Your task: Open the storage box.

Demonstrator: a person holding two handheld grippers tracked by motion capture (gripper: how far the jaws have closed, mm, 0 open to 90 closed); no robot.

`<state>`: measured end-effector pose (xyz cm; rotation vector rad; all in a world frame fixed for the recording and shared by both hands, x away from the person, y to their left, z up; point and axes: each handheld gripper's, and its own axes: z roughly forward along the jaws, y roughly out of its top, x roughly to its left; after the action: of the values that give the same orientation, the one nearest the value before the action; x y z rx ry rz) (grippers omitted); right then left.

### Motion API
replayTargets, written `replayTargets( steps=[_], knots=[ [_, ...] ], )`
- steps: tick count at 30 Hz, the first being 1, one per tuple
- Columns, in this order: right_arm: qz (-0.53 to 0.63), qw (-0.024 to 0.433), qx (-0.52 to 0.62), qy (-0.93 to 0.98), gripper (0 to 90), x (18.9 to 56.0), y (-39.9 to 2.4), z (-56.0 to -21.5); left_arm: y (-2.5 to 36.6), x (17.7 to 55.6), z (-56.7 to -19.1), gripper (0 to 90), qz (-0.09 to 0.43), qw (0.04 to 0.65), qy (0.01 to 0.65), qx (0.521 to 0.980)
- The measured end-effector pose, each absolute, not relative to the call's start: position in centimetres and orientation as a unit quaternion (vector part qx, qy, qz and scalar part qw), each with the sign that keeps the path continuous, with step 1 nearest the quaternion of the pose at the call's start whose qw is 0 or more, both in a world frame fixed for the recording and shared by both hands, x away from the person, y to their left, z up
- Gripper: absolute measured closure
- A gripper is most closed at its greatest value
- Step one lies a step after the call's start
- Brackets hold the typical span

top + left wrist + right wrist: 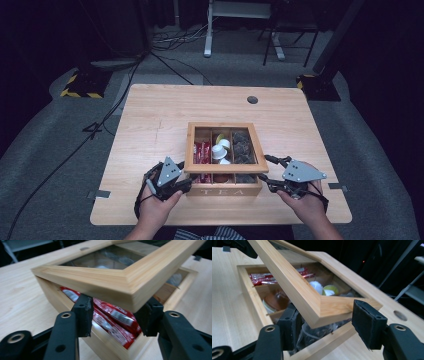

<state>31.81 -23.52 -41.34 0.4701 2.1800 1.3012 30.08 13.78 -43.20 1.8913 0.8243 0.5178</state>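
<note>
While both pairs of jaws stood part open around the front corners of the glass-paned lid (223, 147), neither plainly clamping it, the lid hung half raised over the wooden tea box (223, 190) near the bench's (150, 115) front edge. With the left gripper (186, 184) and right gripper (267, 172) so loose, I feared it might slip and slam onto the red sachets (113, 321) and white capsules (219, 151).

"TEA" in capitals on front wall of wooden box (223, 191); no other text legible.
</note>
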Motion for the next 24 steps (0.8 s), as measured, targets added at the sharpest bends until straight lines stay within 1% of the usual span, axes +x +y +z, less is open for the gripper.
replayTargets(
  steps=[3,4,5,6,11,17,19,24],
  knots=[
    [0.481,0.292,0.167,0.81,42.0,31.9,-23.2,-40.7,14.1,30.5,-42.6,47.8,0.222,0.48,0.355,0.771],
    [0.481,0.296,0.165,0.809,41.9,31.9,-23.1,-40.5,14.3,30.7,-42.4,47.0,0.232,0.487,0.357,0.762],
    [0.48,0.297,0.163,0.809,41.6,32.0,-23.1,-40.2,14.5,30.8,-42.0,43.7,0.244,0.493,0.355,0.756],
    [0.482,0.301,0.162,0.807,41.7,32.1,-23.0,-40.0,14.5,30.8,-41.7,42.4,0.248,0.491,0.353,0.756],
    [0.489,0.302,0.156,0.803,44.0,32.8,-22.6,-39.2,14.3,30.7,-40.9,44.4,0.276,0.499,0.332,0.751],
    [0.491,0.302,0.146,0.804,48.4,33.4,-22.0,-38.0,14.2,31.3,-39.6,49.5,0.298,0.495,0.314,0.754],
    [0.492,0.302,0.147,0.803,49.2,33.8,-21.9,-37.4,14.2,31.7,-39.3,51.6,0.293,0.501,0.315,0.751],
    [0.497,0.3,0.152,0.8,49.8,34.6,-22.0,-36.3,14.3,32.7,-38.5,51.2,0.278,0.519,0.327,0.739]
  ],
)
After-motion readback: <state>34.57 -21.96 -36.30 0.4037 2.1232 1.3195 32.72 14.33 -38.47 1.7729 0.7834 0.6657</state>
